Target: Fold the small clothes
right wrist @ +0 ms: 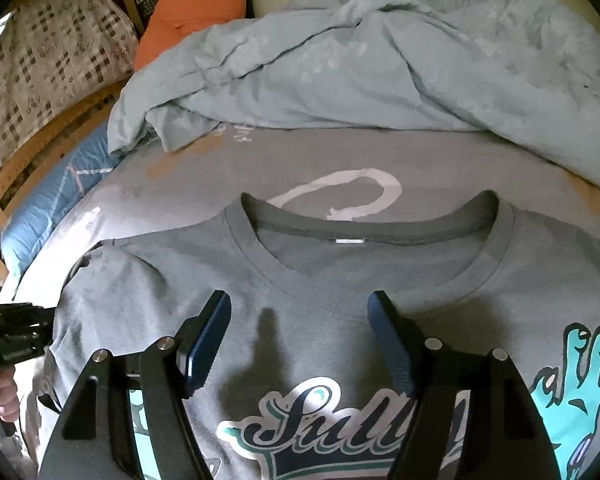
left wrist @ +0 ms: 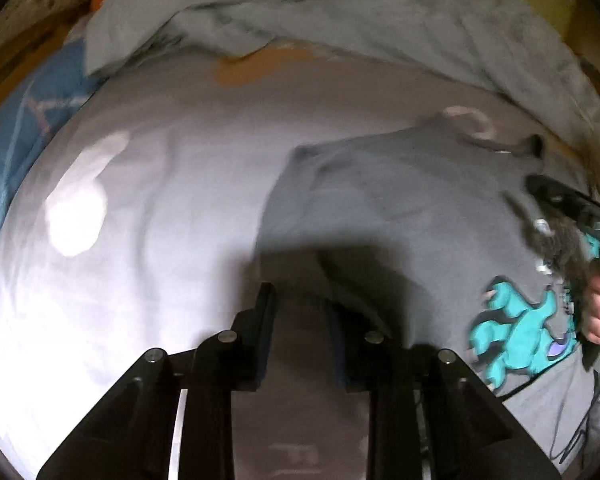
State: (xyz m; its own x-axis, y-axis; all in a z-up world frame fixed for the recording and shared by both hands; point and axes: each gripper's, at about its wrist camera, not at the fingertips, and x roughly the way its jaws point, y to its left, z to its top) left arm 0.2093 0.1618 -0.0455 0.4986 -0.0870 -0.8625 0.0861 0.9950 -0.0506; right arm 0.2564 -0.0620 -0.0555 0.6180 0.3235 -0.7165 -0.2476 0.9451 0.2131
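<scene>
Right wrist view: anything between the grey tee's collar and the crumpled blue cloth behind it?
Only grey sheet with a white loop print, between tee and blue cloth.

T-shirt (right wrist: 300,280) lies flat on bed (right wrist: 204,168), collar toward far edge. Crumpled sheet (right wrist: 360,68) behind it along far edge. Pillow (right wrist: 40,60) and plush carrot (right wrist: 188,12) at far-left corner.

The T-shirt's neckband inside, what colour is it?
Darker grey than the shirt, seen best on the neckband in the right wrist view.
</scene>
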